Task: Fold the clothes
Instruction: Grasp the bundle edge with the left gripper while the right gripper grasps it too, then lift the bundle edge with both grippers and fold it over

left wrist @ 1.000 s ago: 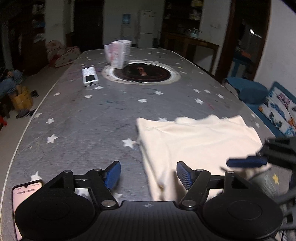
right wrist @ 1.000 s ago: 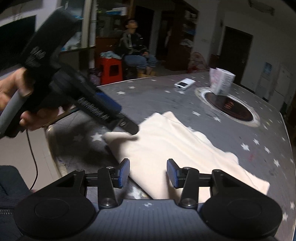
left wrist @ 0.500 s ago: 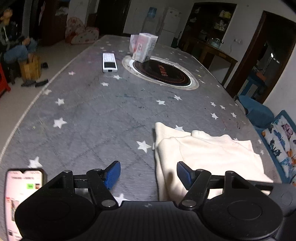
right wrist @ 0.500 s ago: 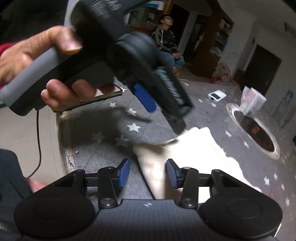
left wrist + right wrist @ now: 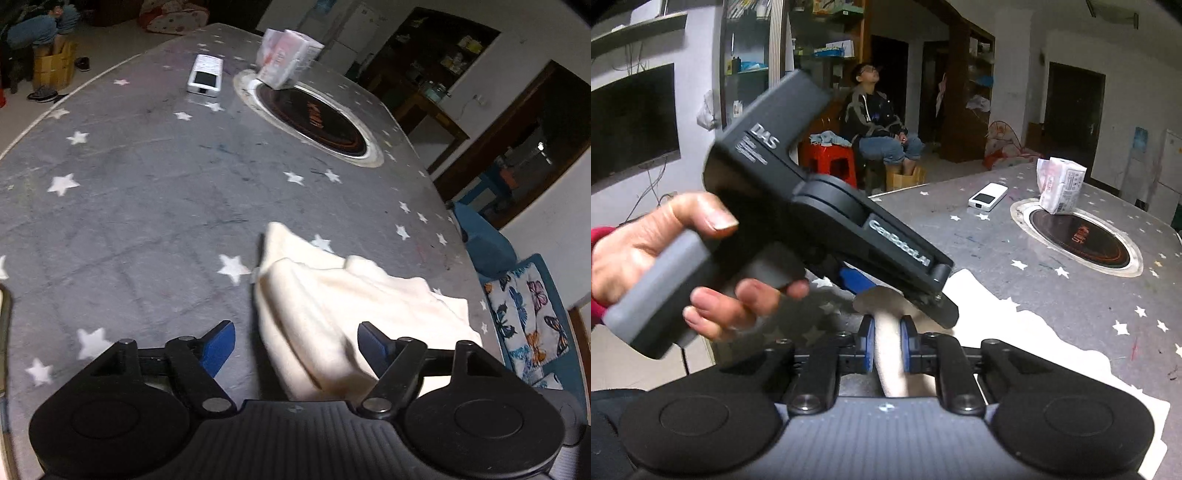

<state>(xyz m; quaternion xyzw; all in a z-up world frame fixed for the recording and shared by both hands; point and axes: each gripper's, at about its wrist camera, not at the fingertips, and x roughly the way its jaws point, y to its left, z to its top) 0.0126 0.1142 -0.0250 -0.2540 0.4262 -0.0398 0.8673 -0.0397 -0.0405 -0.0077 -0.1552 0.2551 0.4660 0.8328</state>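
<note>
A cream garment (image 5: 343, 295) lies partly folded on the grey star-patterned table (image 5: 147, 192). My left gripper (image 5: 295, 341) is open, its blue pads on either side of the garment's near edge, which is lifted. In the right wrist view my right gripper (image 5: 887, 345) is shut on a pinched fold of the cream garment (image 5: 1015, 332). The left gripper's black body, held by a hand (image 5: 665, 251), hangs just above and to the left of my right fingers.
A round inset burner (image 5: 314, 118) sits mid-table with a wrapped tissue pack (image 5: 288, 59) on its rim and a white device (image 5: 205, 74) beside it. A phone (image 5: 3, 314) lies at the left edge. A person (image 5: 879, 122) sits beyond the table. A butterfly cushion (image 5: 528, 314) lies to the right.
My right gripper has closed on the garment's edge. My left gripper has swung over the garment's near corner, staying open, and the cloth has bunched up and lifted.
</note>
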